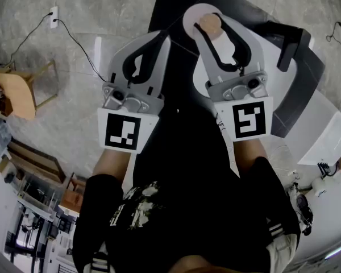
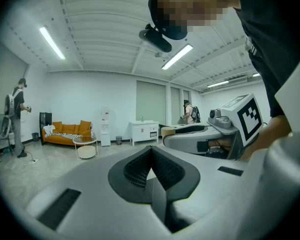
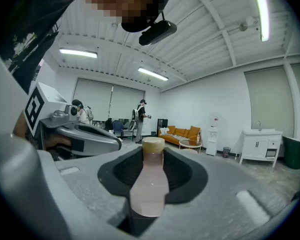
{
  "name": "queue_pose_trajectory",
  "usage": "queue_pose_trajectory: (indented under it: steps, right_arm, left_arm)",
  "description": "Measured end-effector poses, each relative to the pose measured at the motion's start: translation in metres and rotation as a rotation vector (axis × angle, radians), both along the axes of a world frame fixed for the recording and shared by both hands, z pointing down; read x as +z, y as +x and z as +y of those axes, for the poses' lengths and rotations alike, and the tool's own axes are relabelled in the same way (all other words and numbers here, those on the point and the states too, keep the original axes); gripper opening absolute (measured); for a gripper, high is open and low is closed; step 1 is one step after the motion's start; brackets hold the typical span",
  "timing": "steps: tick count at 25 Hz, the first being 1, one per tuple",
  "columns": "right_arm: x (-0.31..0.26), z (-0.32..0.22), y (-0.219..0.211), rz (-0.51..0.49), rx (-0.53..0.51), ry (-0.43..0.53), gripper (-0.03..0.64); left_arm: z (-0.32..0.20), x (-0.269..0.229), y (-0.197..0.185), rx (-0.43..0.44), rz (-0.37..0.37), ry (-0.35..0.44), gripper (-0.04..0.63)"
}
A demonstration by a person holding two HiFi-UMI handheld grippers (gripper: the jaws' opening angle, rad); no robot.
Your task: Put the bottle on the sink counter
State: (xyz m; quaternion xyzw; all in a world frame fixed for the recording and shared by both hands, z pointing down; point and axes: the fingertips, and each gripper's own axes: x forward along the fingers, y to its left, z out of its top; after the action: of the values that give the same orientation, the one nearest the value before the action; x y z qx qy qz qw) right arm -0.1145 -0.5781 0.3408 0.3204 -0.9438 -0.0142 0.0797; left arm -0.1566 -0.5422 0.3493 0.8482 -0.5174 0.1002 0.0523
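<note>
Head view: both grippers out front, the bottle riding in the right one.
Right gripper [image 1: 211, 17] has its jaws partway apart and clamped on the pale pink bottle [image 3: 150, 184], which stands upright between the pads, tan cap on top. The left gripper [image 2: 151, 153] is just beside it, jaws brought together with nothing between them. Now look for the white sink cabinet [image 3: 259, 143]: it stands against the far wall, well apart from the bottle, across a stretch of bare floor. In the left gripper view, an orange sofa [image 2: 67, 132] sits along that wall to the left of the cabinet, with a white water dispenser [image 2: 105, 129] between them and a small round table [image 2: 85, 147] near the sofa.
</note>
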Motion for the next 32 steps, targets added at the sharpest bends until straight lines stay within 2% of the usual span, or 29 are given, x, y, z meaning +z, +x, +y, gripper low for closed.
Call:
queue_pose_trajectory:
  steps: [10,21,32]
  right_arm:
    - [0.071,-0.052,-0.013,0.009,-0.027,-0.072,0.120]
    - [0.174,-0.107,-0.036,0.051,0.013,-0.135,0.120]
    - [0.214,-0.116,-0.059,0.072,0.017,-0.127,0.120]
  left_arm:
    - [-0.053,0.065,-0.004,-0.032,0.030,-0.081,0.008]
    - [-0.091,0.144,-0.018,-0.089,0.095,-0.156,0.008]
    - [-0.079,0.179,-0.020,-0.073,0.125,-0.204,0.008]
